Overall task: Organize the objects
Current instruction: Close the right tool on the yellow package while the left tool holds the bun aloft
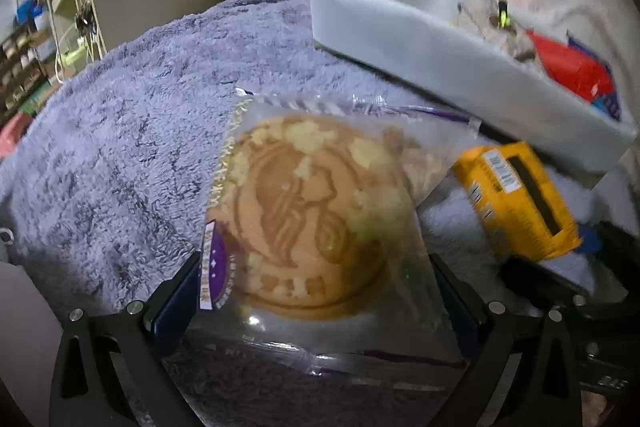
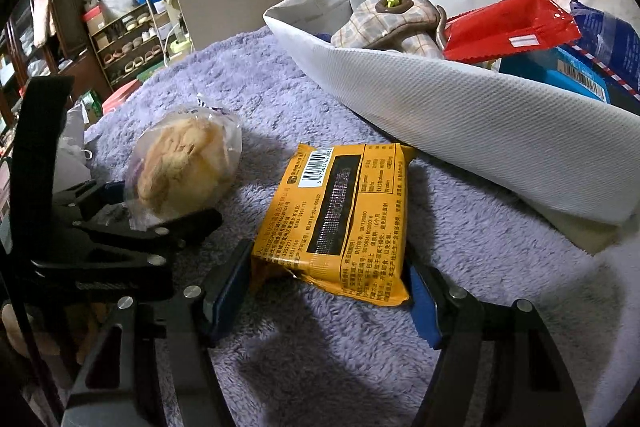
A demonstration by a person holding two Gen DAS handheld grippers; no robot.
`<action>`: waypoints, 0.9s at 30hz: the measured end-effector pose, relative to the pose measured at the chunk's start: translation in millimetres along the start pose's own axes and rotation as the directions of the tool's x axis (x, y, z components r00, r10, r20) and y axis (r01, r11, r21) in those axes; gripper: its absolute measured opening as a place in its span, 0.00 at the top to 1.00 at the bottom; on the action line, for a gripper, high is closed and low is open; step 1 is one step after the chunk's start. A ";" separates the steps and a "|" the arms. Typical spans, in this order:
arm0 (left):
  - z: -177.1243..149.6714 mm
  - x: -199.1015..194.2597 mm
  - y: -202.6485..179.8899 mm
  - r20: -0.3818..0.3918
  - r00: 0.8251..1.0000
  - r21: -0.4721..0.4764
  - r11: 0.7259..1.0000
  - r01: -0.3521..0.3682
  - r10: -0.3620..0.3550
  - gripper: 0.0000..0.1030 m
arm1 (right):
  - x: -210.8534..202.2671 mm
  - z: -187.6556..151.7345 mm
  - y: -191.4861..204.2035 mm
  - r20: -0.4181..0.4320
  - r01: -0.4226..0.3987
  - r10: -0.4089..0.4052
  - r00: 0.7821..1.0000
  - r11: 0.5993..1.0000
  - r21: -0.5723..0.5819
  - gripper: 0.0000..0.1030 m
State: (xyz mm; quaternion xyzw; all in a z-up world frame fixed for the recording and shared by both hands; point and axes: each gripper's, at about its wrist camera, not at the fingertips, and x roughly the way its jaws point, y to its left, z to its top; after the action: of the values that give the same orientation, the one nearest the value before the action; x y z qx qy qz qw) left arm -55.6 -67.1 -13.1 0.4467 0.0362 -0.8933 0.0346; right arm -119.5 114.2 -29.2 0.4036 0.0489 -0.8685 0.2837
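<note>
A round stamped pastry in a clear wrapper (image 1: 316, 219) lies on the fluffy purple blanket (image 1: 140, 127). My left gripper (image 1: 314, 267) stands wide around it, one finger at each side of the wrapper, not pressing. In the right wrist view the same pastry (image 2: 184, 163) sits between the left gripper's (image 2: 156, 205) fingers. To its right lies a yellow snack packet (image 2: 340, 219), barcode side up. My right gripper (image 2: 326, 263) is shut on its near end, blue pads against both edges. The yellow packet (image 1: 520, 195) also shows in the left wrist view.
A grey fabric bin (image 2: 460, 115) stands just behind the packet and holds a plaid pouch (image 2: 392, 19), a red packet (image 2: 508, 27) and blue packets (image 2: 568, 71). The grey bin (image 1: 400, 39) also appears in the left wrist view. Shelves with shoes (image 2: 128, 43) stand beyond the blanket's left edge.
</note>
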 end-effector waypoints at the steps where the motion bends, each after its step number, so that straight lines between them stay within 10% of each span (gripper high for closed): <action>1: -0.3 -0.2 -1.1 -0.001 1.000 0.005 1.000 -0.012 0.012 0.00 | 1.5 0.6 1.2 -0.001 0.000 0.000 1.000 1.000 0.000 0.32; 15: -7.3 -25.5 18.6 0.138 0.990 -0.088 0.995 0.055 -0.042 0.20 | -3.0 -2.1 4.0 -0.001 -0.005 0.005 1.000 1.000 0.005 0.32; 27: -14.1 -67.9 0.4 0.350 0.936 -0.005 0.999 0.052 -0.047 0.22 | -54.5 -21.6 43.7 0.155 -0.097 0.130 0.979 0.974 -0.204 0.32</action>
State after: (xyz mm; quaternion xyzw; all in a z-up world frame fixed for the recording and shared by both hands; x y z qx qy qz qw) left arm -3.7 -64.1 32.9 0.2797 0.0468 -0.9587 0.0212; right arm -53.8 109.2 2.4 0.3018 0.0867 -0.8725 0.3743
